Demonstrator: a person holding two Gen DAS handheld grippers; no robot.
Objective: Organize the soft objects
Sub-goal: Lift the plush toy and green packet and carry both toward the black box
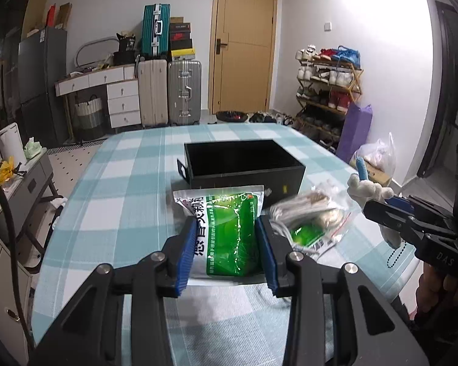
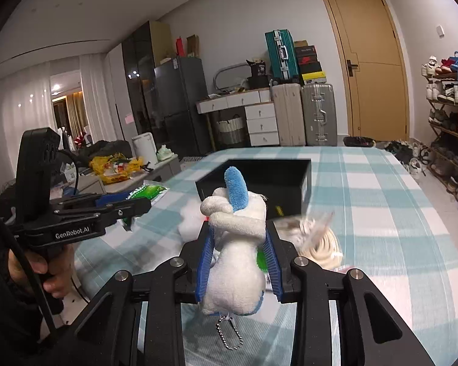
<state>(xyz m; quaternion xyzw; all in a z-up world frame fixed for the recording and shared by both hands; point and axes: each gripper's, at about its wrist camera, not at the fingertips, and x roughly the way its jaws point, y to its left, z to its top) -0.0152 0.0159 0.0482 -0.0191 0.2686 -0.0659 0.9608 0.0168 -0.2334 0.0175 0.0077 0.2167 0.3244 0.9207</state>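
Observation:
My left gripper [image 1: 226,227] is shut on a green and white pouch [image 1: 229,231], held just above the checked tablecloth. Behind it stands an open black box [image 1: 244,164]. My right gripper [image 2: 238,238] is shut on a white plush toy [image 2: 238,244] with a blue tip and a bead chain hanging below it. In the left wrist view that plush toy [image 1: 368,190] and the right gripper [image 1: 381,209] appear at the right. In the right wrist view the left gripper [image 2: 131,204] with the pouch [image 2: 148,192] is at the left, and the black box [image 2: 259,177] lies ahead.
Clear plastic bags [image 1: 311,216] with a coiled white cable [image 2: 323,247] and another green pouch lie right of the box. A white fluffy lump [image 2: 189,219] lies on the tablecloth [image 1: 122,189]. Suitcases [image 1: 169,91], a door and a shoe rack [image 1: 326,91] stand beyond the table.

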